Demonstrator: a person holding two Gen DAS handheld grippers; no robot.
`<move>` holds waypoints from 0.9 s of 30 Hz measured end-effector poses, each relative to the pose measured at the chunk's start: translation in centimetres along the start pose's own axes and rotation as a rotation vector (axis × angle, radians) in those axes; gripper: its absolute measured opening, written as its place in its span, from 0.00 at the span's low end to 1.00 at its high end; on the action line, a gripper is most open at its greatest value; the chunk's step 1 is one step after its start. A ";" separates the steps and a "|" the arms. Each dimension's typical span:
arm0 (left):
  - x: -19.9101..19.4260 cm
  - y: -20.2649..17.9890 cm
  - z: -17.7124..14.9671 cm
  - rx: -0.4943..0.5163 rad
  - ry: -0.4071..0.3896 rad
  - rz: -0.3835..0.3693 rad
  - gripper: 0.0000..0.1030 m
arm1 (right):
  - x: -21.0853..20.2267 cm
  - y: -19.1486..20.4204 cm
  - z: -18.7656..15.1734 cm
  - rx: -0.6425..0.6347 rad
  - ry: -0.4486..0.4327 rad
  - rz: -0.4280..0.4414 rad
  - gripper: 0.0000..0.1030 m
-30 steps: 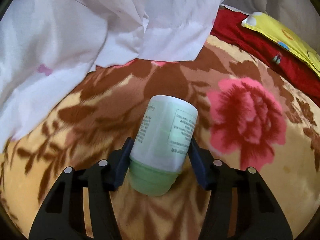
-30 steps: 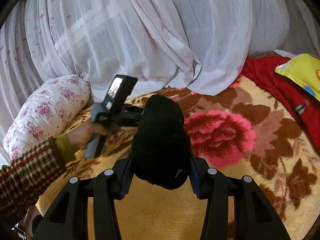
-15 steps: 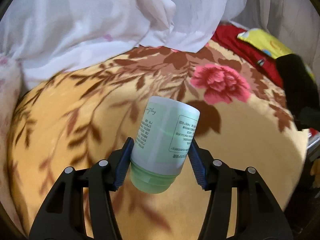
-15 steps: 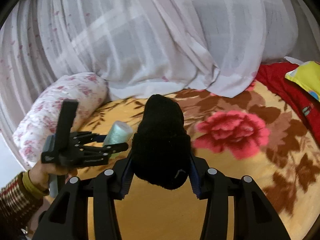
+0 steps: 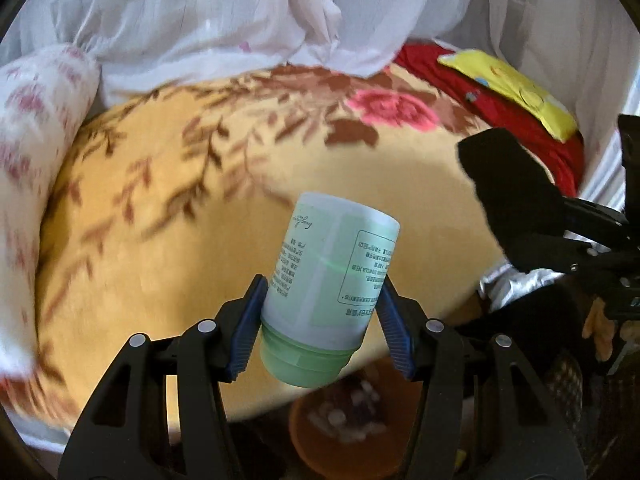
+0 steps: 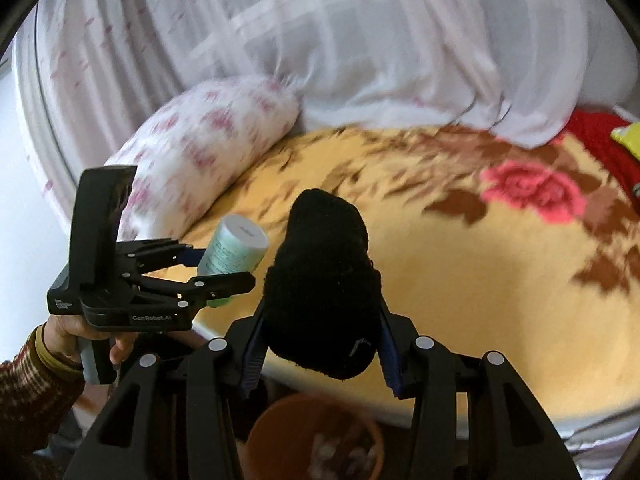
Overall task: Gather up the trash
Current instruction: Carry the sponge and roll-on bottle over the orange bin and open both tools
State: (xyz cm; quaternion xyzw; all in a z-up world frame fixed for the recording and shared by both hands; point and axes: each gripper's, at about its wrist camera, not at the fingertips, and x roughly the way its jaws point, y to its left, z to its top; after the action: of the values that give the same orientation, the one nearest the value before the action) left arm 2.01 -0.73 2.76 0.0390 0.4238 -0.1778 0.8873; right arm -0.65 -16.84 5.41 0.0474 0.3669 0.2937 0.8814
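Note:
My left gripper (image 5: 320,320) is shut on a pale green plastic bottle (image 5: 330,280), held cap-down with its base pointing up and away. The same bottle (image 6: 234,250) and left gripper (image 6: 216,268) show at the left of the right wrist view, carried by a hand. My right gripper (image 6: 320,344) is shut on a black fuzzy sock (image 6: 324,292); that sock (image 5: 508,196) appears at the right of the left wrist view. An orange bin (image 5: 320,436) with white scraps inside sits on the floor below both grippers, also the orange bin (image 6: 316,436) at the bottom of the right wrist view.
A bed with a yellow floral blanket (image 5: 200,240) fills the middle. A flowered pillow (image 6: 208,148) lies at its left, white sheer curtains (image 6: 320,40) hang behind, and a red cloth (image 5: 500,100) with a yellow pillow (image 5: 508,84) lies at the right. Dark clutter (image 5: 560,340) sits beside the bin.
Both grippers have pulled back from over the bed toward its near edge, still holding the bottle and the sock. The orange bin has come into view beneath them.

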 end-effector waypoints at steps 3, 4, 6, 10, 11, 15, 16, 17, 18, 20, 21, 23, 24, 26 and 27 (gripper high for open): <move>-0.4 -0.8 -3.5 -0.016 0.044 -0.026 0.52 | 0.8 1.3 -2.9 0.001 0.079 0.030 0.46; -0.4 -1.0 -4.6 -0.018 0.062 -0.033 0.52 | 1.1 1.6 -3.7 0.002 0.105 0.034 0.46; -0.4 -1.4 -6.4 -0.014 0.090 -0.043 0.52 | 2.0 2.0 -5.6 0.009 0.164 0.038 0.46; -0.2 -1.9 -9.2 -0.017 0.142 -0.066 0.52 | 3.7 1.9 -8.8 0.055 0.263 0.054 0.46; -0.2 -2.0 -9.8 -0.021 0.150 -0.070 0.52 | 3.9 1.8 -9.3 0.060 0.281 0.050 0.46; 0.0 -2.1 -11.3 -0.033 0.173 -0.075 0.52 | 4.6 1.7 -10.8 0.071 0.324 0.045 0.46; 0.1 -2.1 -11.6 -0.035 0.181 -0.079 0.52 | 4.8 1.7 -11.0 0.066 0.331 0.040 0.46; 0.2 -2.2 -11.7 -0.036 0.185 -0.081 0.52 | 4.8 1.8 -11.1 0.064 0.334 0.036 0.46; 0.3 -2.2 -11.9 -0.034 0.190 -0.082 0.52 | 5.0 1.8 -11.2 0.061 0.342 0.034 0.46; 0.4 -2.4 -12.2 -0.027 0.198 -0.081 0.52 | 5.4 2.0 -11.3 0.055 0.357 0.029 0.46; 0.4 -2.5 -12.2 -0.023 0.200 -0.080 0.52 | 5.5 2.0 -11.4 0.050 0.362 0.024 0.46; 0.5 -2.6 -12.2 -0.018 0.206 -0.072 0.52 | 5.8 2.0 -11.6 0.049 0.382 0.014 0.49; 0.5 -2.6 -12.3 -0.020 0.210 -0.060 0.53 | 5.9 1.9 -11.7 0.052 0.394 0.008 0.54; 0.3 -2.6 -12.1 -0.027 0.205 -0.045 0.62 | 5.9 1.8 -11.6 0.064 0.403 -0.008 0.71; 0.2 -2.5 -12.0 -0.031 0.199 -0.030 0.70 | 5.8 1.6 -11.6 0.071 0.399 -0.014 0.74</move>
State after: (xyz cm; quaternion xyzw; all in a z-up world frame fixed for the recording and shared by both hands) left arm -7.62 -0.52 -4.82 0.0366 0.5129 -0.1798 0.8386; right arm -5.96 -13.80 -6.11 0.0166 0.5446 0.2778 0.7912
